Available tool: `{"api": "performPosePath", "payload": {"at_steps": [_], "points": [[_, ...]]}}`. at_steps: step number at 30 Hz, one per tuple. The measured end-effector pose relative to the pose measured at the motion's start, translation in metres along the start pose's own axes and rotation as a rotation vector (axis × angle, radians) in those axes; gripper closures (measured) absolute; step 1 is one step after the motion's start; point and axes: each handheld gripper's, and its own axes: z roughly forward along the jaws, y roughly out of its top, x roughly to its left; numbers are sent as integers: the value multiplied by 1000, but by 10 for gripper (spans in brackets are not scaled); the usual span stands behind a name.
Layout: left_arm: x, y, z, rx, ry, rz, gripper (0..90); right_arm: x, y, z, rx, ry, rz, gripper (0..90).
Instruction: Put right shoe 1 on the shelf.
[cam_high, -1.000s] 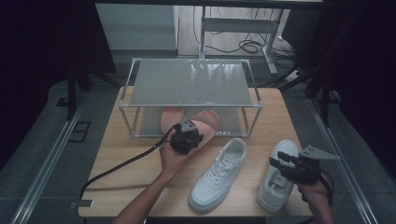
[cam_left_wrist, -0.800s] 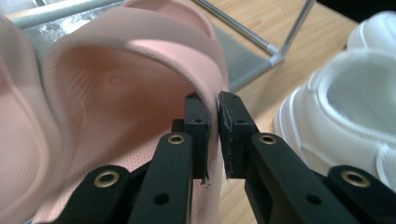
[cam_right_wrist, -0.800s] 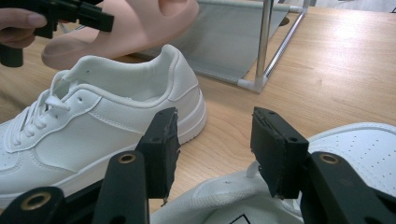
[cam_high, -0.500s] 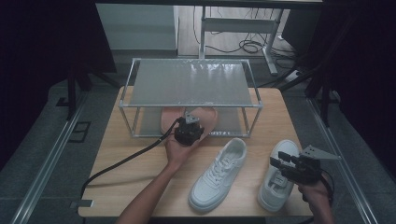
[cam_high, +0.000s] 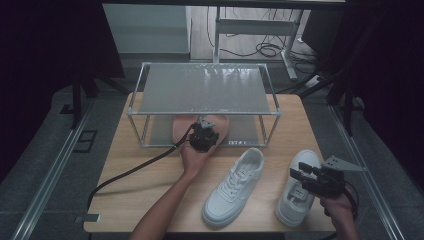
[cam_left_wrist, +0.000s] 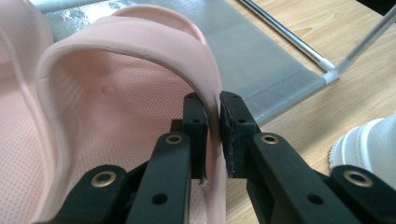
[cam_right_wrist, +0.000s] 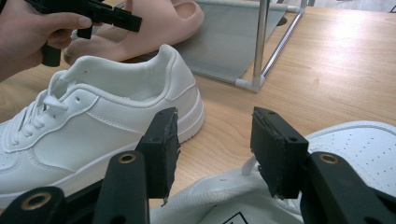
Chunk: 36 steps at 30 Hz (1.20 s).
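Two pink slippers (cam_high: 223, 126) lie on the lower shelf of a metal rack (cam_high: 202, 87), their heels at its front edge. My left gripper (cam_high: 205, 123) is shut on the upper band of the right pink slipper (cam_left_wrist: 116, 88), the band pinched between the pads (cam_left_wrist: 212, 123). Two white sneakers lie on the table: one (cam_high: 234, 185) in the middle, the other (cam_high: 299, 192) at the right. My right gripper (cam_high: 299, 173) hovers open just over the right sneaker's (cam_right_wrist: 355, 144) collar, nothing between its fingers (cam_right_wrist: 215, 149). The middle sneaker (cam_right_wrist: 93, 126) lies to its left.
The rack's translucent top shelf (cam_high: 205, 90) covers most of the slippers from above. Its thin corner posts (cam_right_wrist: 259, 42) stand on the wooden table (cam_high: 145, 180). A black cable (cam_high: 130, 172) trails left from my left gripper. Dark floor surrounds the table.
My left gripper has moved a little forward toward the rack with the pink slipper held. The right gripper and both sneakers have stayed put.
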Motion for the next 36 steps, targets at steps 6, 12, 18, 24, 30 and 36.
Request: {"api": "performPosePath", "payload": {"at_steps": [6,12,18,24,30,36], "points": [[1,0,3,9,-6,-9,780,0,0,0,2,-1,0,516],[-1,1,-5,14,0,4,715,0,0,0,1,-2,0,516],[-2,2,-16,25,-9,40,676,0,0,-1,3,0,-3,516],[2,-6,-31,24,-30,54,681,0,0,-2,-2,-3,0,516],[11,-21,-56,10,-58,80,804,0,0,-2,0,-4,0,516],[22,-34,-78,9,-75,97,875,1,0,-1,-2,-4,-1,517]]}}
